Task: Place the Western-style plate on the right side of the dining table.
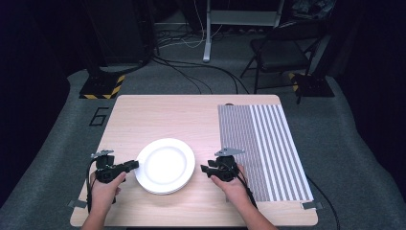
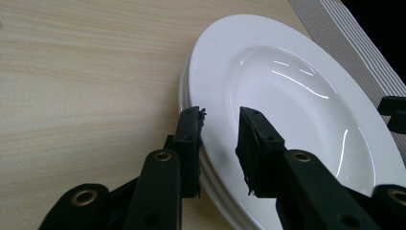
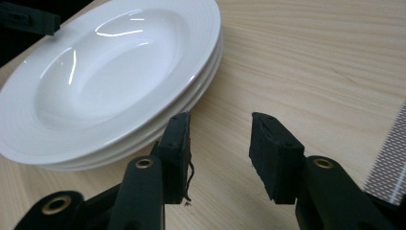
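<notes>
In the high view, my left gripper [image 1: 135, 164] sits at the lower left of the frame, its tips right at the left rim of the stack of white plates [image 1: 165, 165]. In the left gripper view the two jaws straddle the rim of the top plate [image 2: 287, 91], one outside the edge and one over the dished inside. A gap shows between the inner pad and the china, so I read them as released, though the contact on the outer side is hard to judge from this angle.

The stack lies just left of the frame's centre, on the near half of the wooden table [image 1: 158, 115]. In the right gripper view at least three plates show, nested one on another.

Further right, my right gripper [image 1: 204, 169] points toward the stack's right rim, near it but apart. In the right gripper view its jaws stand parted over bare wood, with nothing between them, and the plates lie to the upper left of that frame.

At the far right of the high view the striped placemat [image 1: 268, 148] lies flat on the table, just behind my right hand [image 1: 234, 187].
</notes>
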Demonstrator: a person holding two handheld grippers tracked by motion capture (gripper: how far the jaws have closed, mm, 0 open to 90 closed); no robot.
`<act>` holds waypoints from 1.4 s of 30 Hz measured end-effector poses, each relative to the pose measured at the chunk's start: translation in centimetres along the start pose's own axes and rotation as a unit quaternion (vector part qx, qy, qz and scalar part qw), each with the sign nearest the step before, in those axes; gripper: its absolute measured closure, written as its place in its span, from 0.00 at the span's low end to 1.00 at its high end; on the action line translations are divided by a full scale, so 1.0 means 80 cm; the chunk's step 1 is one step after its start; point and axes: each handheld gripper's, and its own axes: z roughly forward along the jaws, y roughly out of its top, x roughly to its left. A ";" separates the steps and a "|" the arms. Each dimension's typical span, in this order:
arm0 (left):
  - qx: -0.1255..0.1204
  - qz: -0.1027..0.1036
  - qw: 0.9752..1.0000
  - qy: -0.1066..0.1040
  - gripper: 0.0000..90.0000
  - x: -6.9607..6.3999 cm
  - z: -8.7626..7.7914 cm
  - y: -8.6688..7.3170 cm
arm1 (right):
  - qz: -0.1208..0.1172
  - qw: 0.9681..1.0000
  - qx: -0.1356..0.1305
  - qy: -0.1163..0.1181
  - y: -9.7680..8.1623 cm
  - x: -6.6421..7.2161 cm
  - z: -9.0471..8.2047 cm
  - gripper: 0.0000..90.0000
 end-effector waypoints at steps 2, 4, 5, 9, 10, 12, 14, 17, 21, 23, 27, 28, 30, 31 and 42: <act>0.000 0.003 1.000 0.000 0.79 0.001 0.000 -0.001 | 0.006 1.000 -0.001 0.003 0.001 0.000 0.001 0.64; 0.003 0.003 1.000 0.000 0.81 0.002 0.001 -0.002 | 0.021 1.000 -0.008 0.014 0.006 0.003 0.005 0.64; 0.004 0.004 1.000 0.003 0.81 0.002 0.002 -0.002 | 0.021 1.000 -0.008 0.014 0.006 0.003 0.005 0.64; 0.006 0.018 1.000 0.013 0.82 0.000 0.003 -0.002 | 0.029 0.999 -0.011 0.024 0.014 0.009 0.010 0.62; 0.004 0.022 1.000 0.016 0.84 0.000 0.004 -0.002 | 0.034 0.999 -0.014 0.027 0.017 0.012 0.013 0.61; 0.008 0.023 1.000 0.014 0.83 0.000 0.004 -0.002 | 0.039 0.999 -0.015 0.031 0.020 0.015 0.015 0.59; 0.006 0.019 1.000 0.013 0.83 0.001 0.004 -0.003 | 0.042 0.998 -0.015 0.034 0.021 0.016 0.016 0.59; 0.001 0.020 1.000 0.017 0.82 0.000 0.006 -0.003 | 0.048 0.998 -0.010 0.037 0.023 0.018 0.023 0.57; 0.000 0.019 1.000 0.018 0.82 -0.001 0.006 -0.004 | 0.060 0.998 0.002 0.037 0.022 0.019 0.037 0.55; -0.001 0.019 1.000 0.019 0.82 -0.001 0.006 -0.004 | 0.063 0.997 0.004 0.041 0.022 0.018 0.039 0.55; -0.001 0.023 1.000 0.018 0.82 -0.001 0.006 -0.004 | 0.079 0.996 -0.001 0.049 0.021 0.021 0.044 0.53; -0.001 0.023 1.000 0.018 0.82 0.000 0.006 -0.004 | 0.079 0.996 -0.002 0.047 0.021 0.023 0.045 0.53; 0.002 0.022 1.000 0.017 0.82 -0.001 0.005 -0.004 | 0.075 0.996 -0.004 0.043 0.021 0.025 0.047 0.53; 0.002 0.022 1.000 0.017 0.82 -0.001 0.005 -0.004 | 0.076 0.996 -0.008 0.037 0.020 0.029 0.049 0.52; 0.001 0.017 1.000 0.017 0.82 -0.001 0.006 -0.004 | 0.081 0.997 -0.018 -0.005 0.025 0.042 0.051 0.53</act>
